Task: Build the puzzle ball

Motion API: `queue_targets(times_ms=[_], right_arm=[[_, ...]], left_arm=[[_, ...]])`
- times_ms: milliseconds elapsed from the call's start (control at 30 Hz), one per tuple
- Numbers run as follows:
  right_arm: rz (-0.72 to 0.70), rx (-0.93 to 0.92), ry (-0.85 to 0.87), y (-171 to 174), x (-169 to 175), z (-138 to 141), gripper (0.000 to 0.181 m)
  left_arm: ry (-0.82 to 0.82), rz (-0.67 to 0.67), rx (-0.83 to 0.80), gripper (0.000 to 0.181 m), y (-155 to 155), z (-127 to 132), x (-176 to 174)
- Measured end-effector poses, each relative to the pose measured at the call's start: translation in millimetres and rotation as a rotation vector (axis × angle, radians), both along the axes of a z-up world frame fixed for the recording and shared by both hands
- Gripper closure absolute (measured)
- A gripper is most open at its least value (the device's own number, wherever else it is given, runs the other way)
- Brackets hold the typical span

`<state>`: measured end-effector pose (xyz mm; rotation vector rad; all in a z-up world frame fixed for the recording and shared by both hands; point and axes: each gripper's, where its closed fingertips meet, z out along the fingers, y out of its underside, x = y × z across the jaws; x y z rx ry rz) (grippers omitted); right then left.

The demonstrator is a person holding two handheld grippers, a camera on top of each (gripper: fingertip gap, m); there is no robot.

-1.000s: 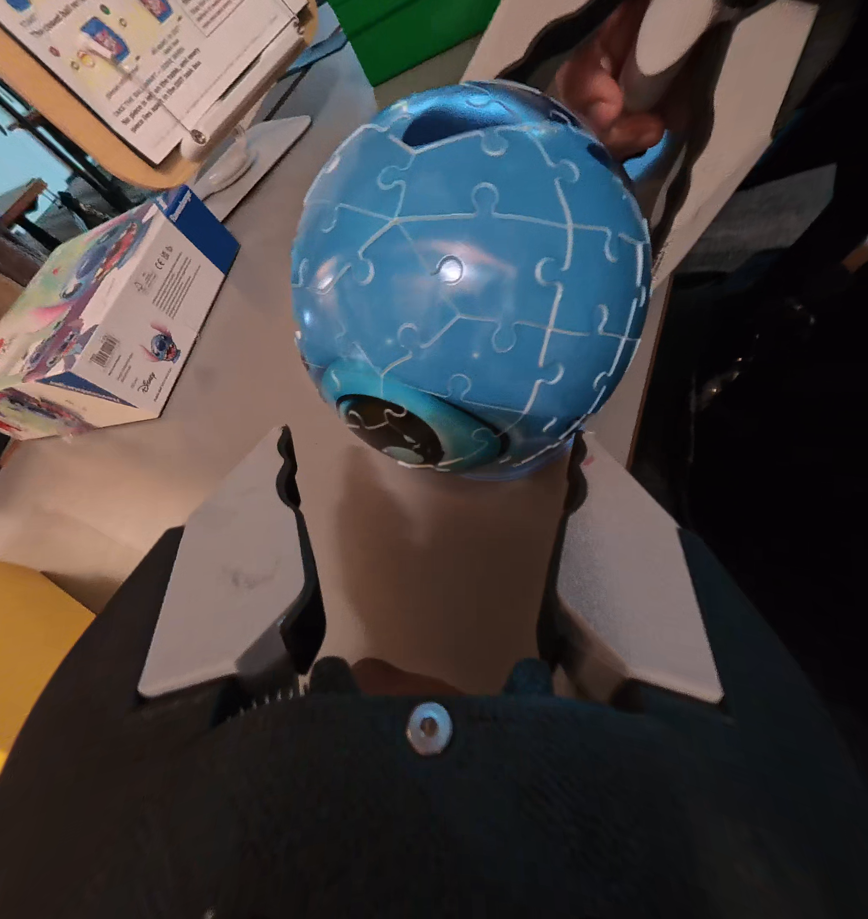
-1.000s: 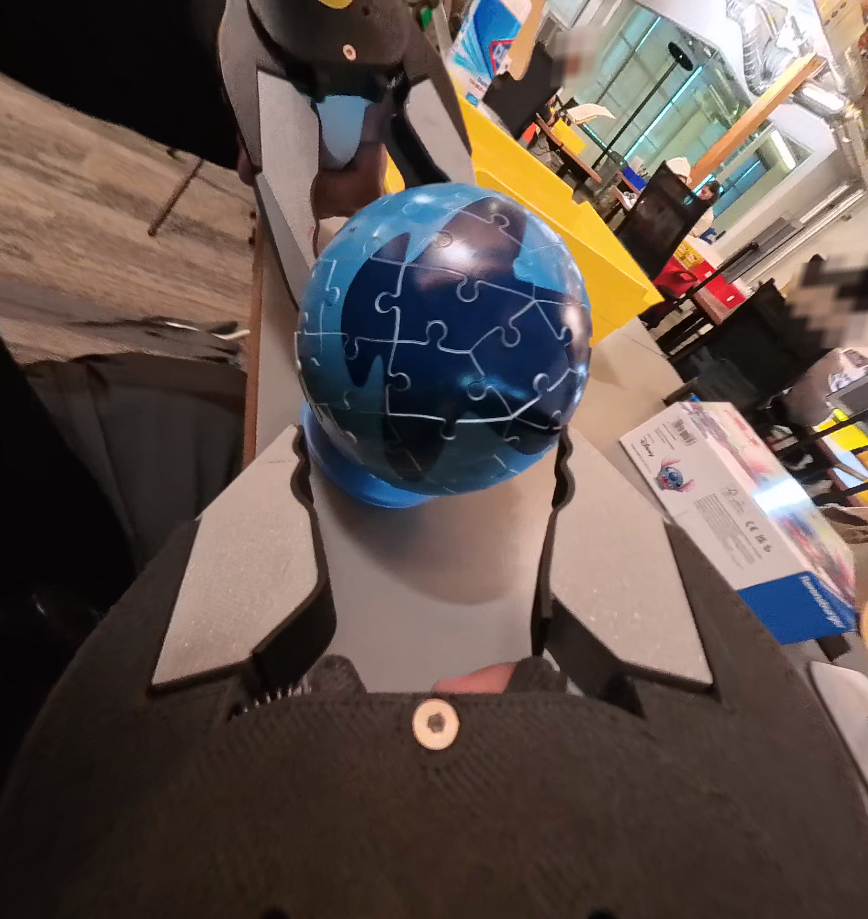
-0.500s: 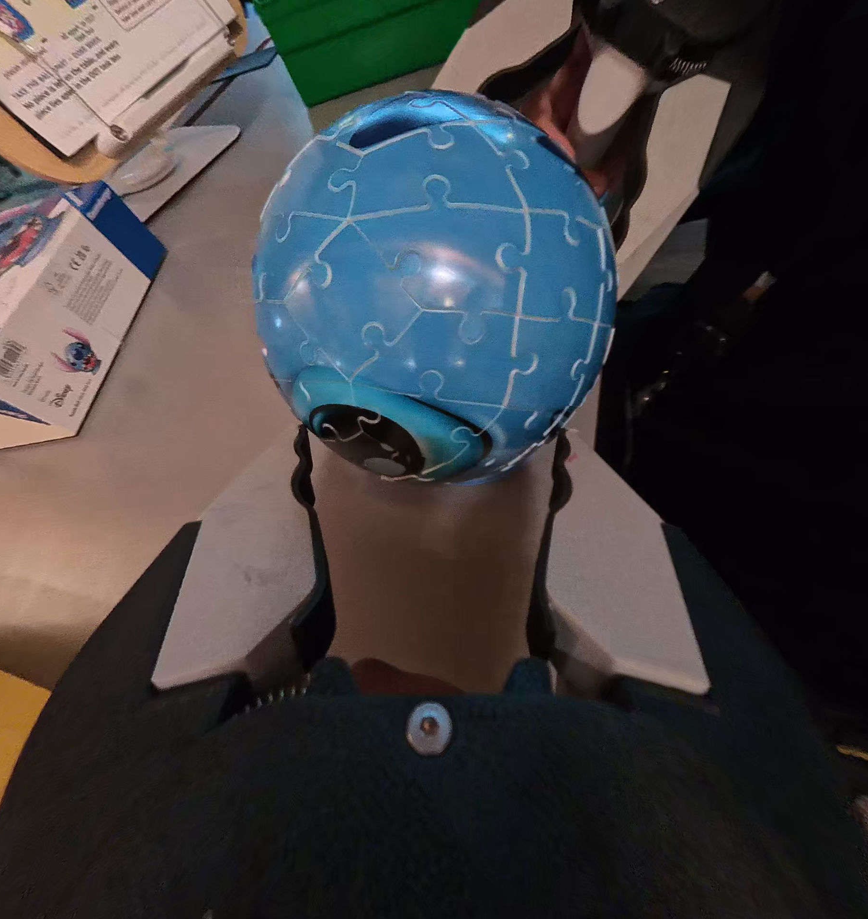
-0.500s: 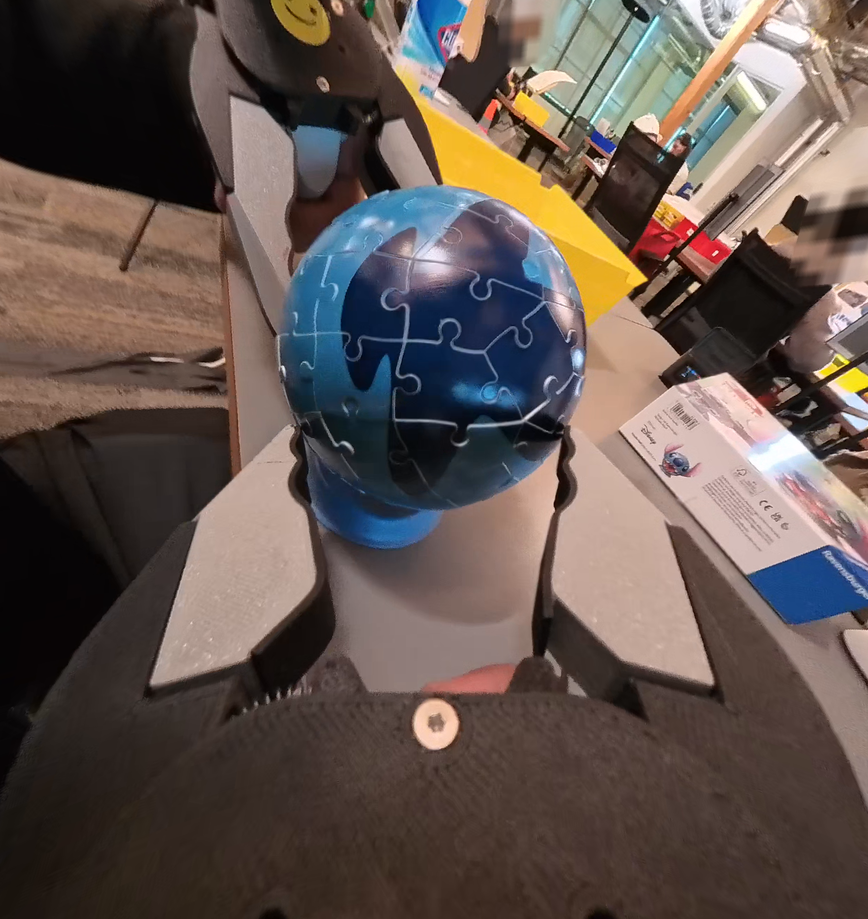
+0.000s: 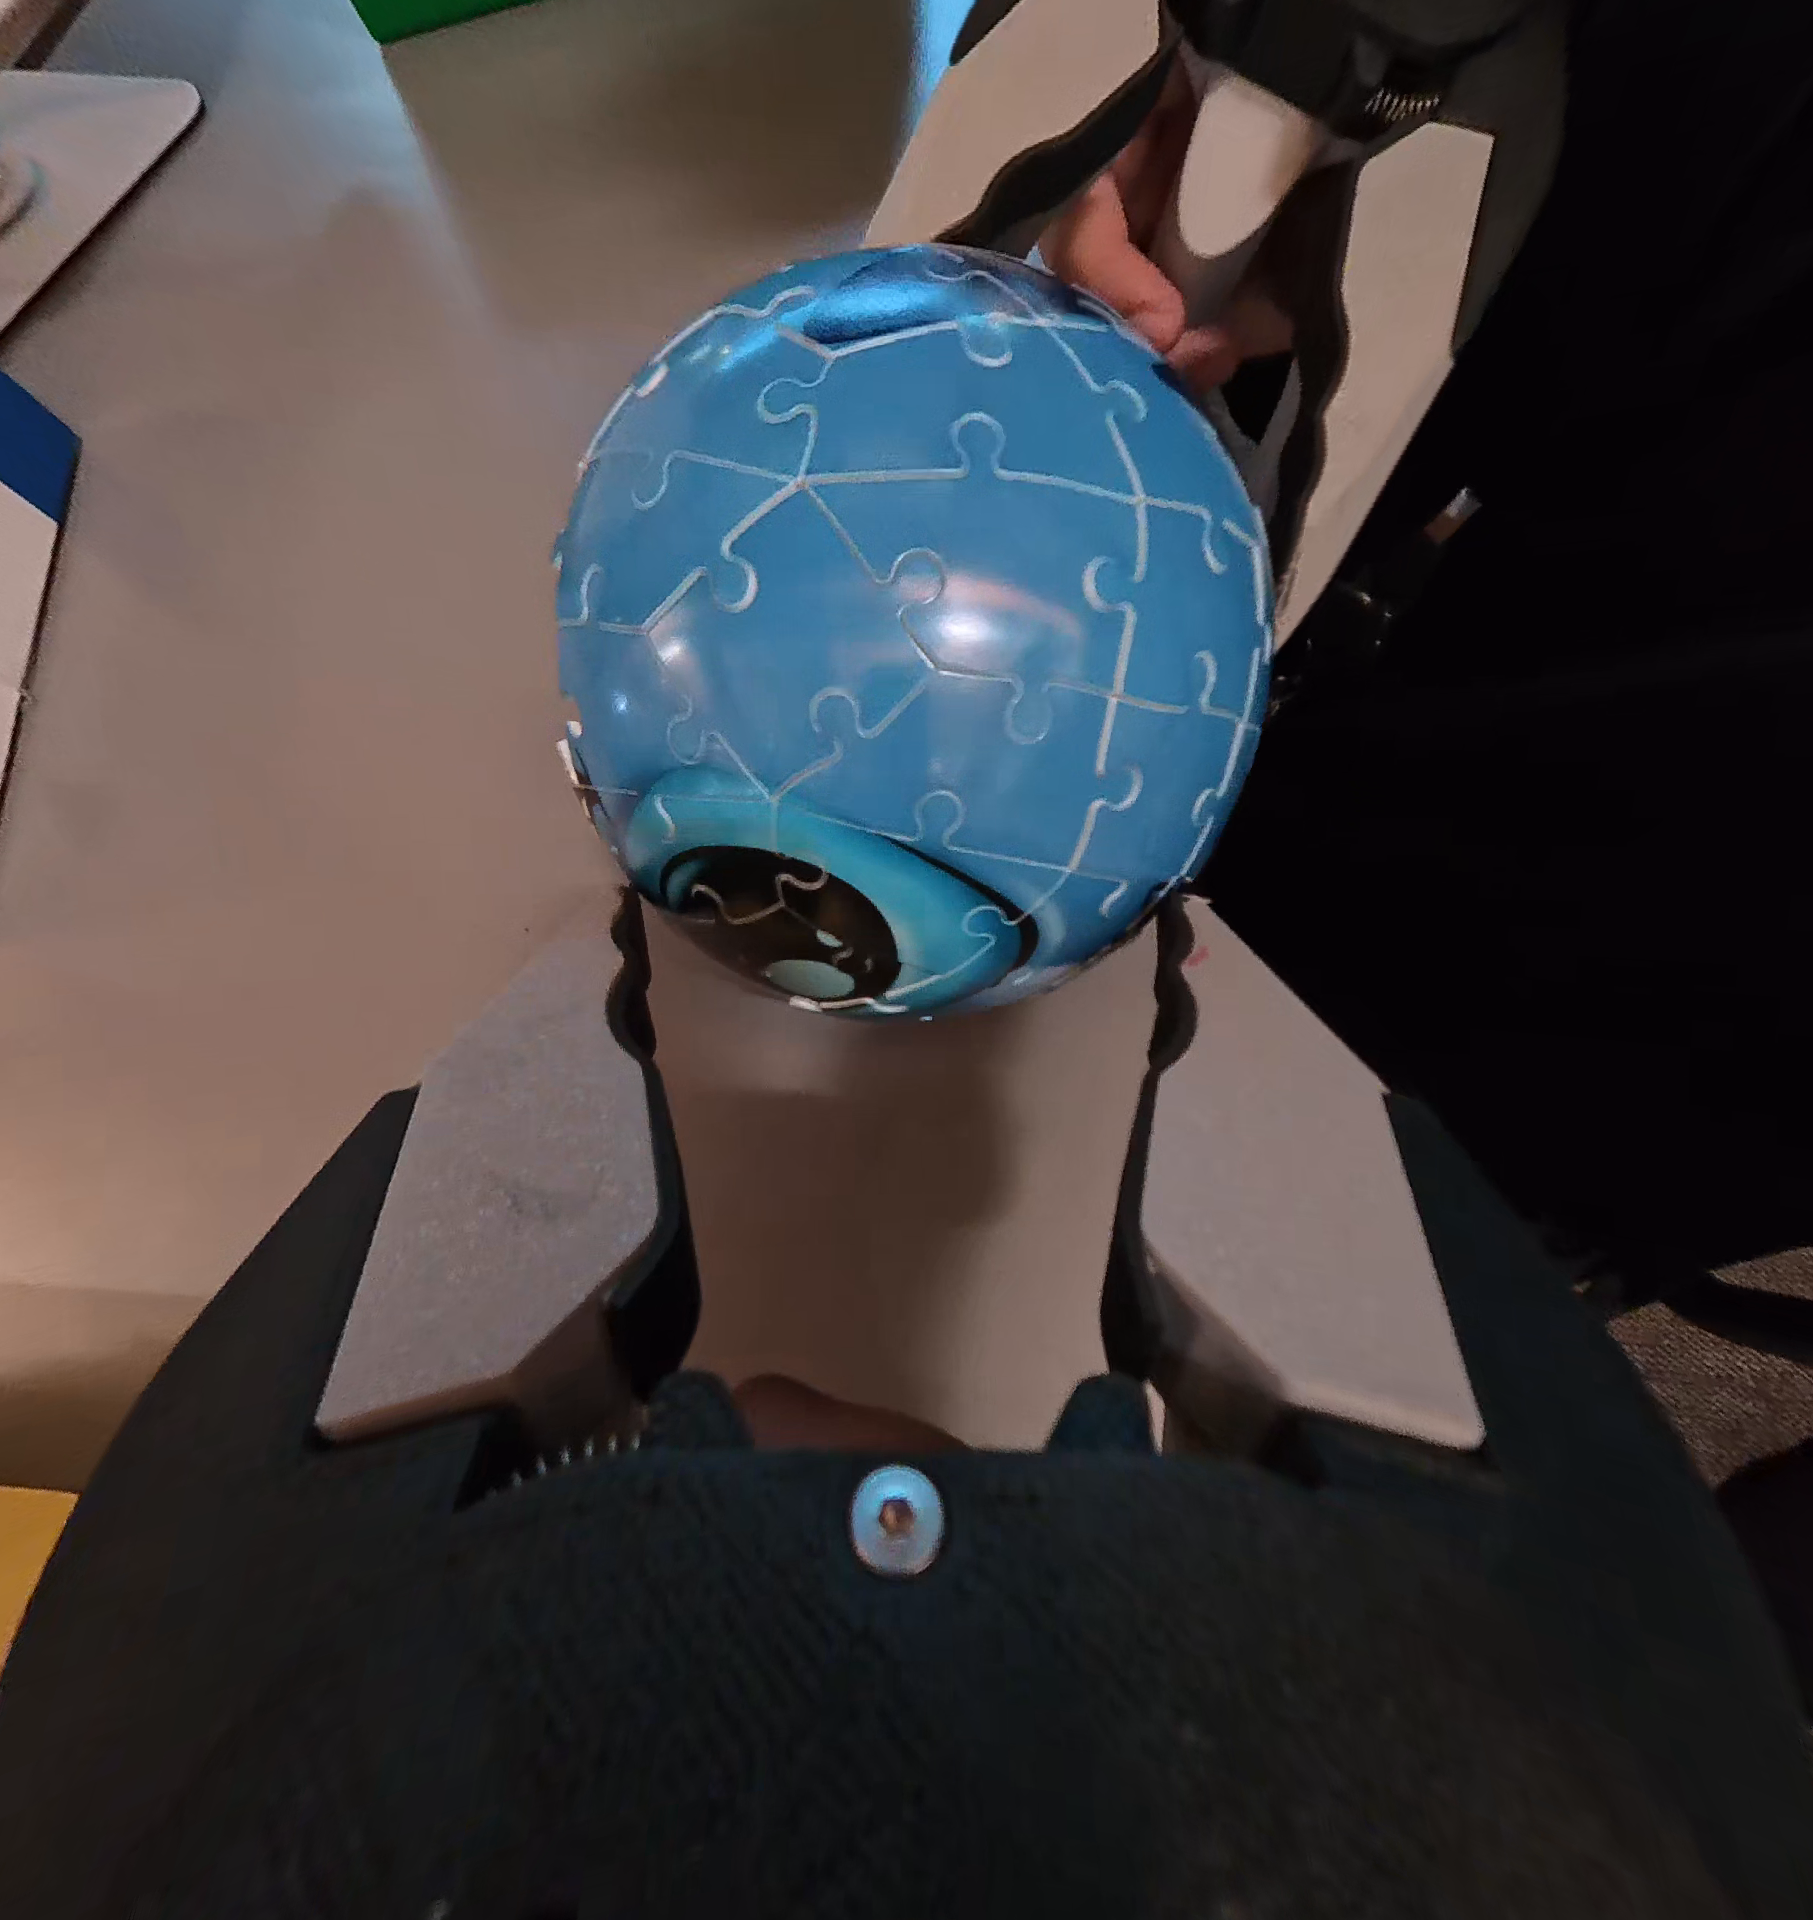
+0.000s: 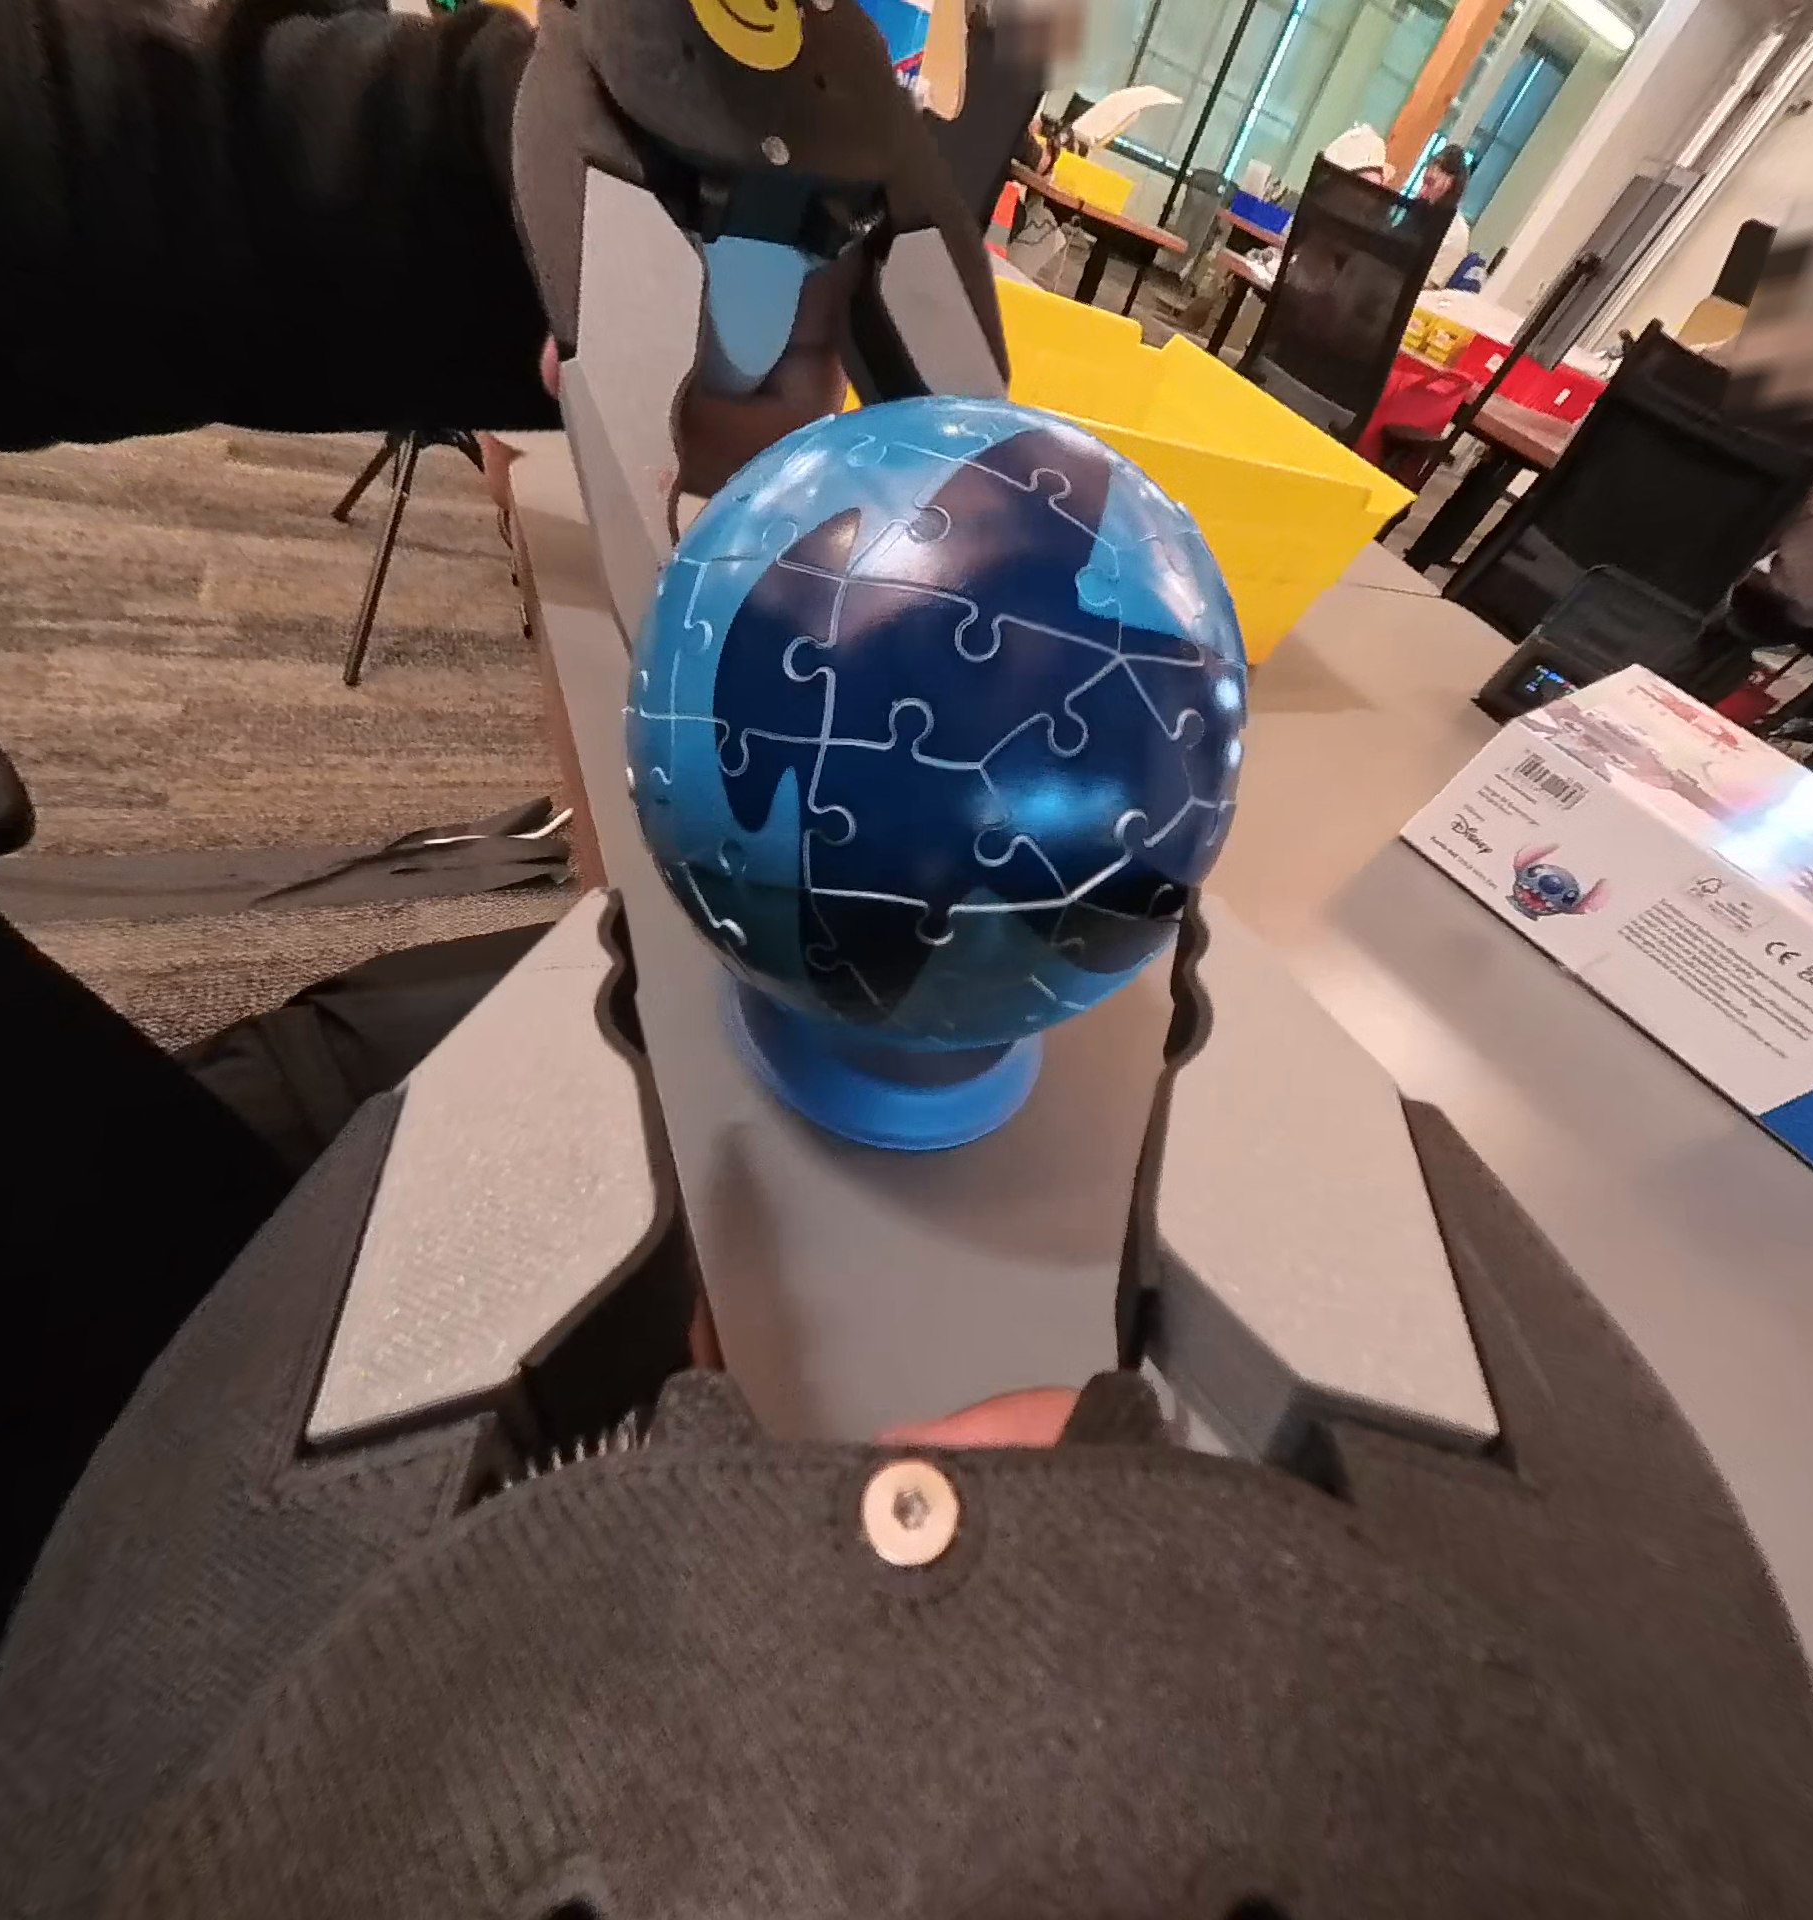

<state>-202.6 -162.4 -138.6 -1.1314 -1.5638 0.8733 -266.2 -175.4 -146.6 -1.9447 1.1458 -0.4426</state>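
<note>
Puzzle ball (image 6: 933, 748), nearly whole, sits on its blue stand (image 6: 881, 1091) near the edge of the grey desk (image 5: 310, 520), framed from opposite sides by two hand-held tools. Left tool (image 5: 897, 935) and right tool (image 6: 897, 956) both stand spread wide, grasping nothing, their tips just beside the sphere's lower flanks. One gap (image 5: 871, 312) shows at the top. Risk, by the look of it: a clumsy squeeze could pop seams or nudge the ball off its stand and over the edge.
</note>
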Motion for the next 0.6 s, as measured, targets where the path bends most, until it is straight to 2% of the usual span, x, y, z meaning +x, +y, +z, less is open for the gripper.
queue_targets(times_ms=[133, 233, 367, 500, 600], right_arm=[[0.034, -0.003, -0.035, -3.7, 6.6, -3.8, 0.08], [0.099, -0.042, -0.074, -9.0, 13.5, -11.1, 0.082], [0.186, -0.025, -0.086, -8.8, 23.7, -8.4, 0.082], [0.262, 0.019, -0.053, 18.5, 35.8, 3.6, 0.086], [0.352, -0.043, -0.136, 35.6, 36.8, -6.7, 0.091]], left_arm=[[0.024, 0.024, -0.006, 0.086, 1.6, -1.3, -7.9], [0.027, 0.096, -0.003, 0.09, 0.6, -1.2, -20.0], [-0.12, 0.204, 0.072, 0.096, -13.0, 22.4, -29.0], [-0.262, 0.364, 0.117, 0.091, -27.2, 36.3, -28.8], [-0.226, 0.542, 0.098, 0.087, -23.7, 21.2, -25.8]])
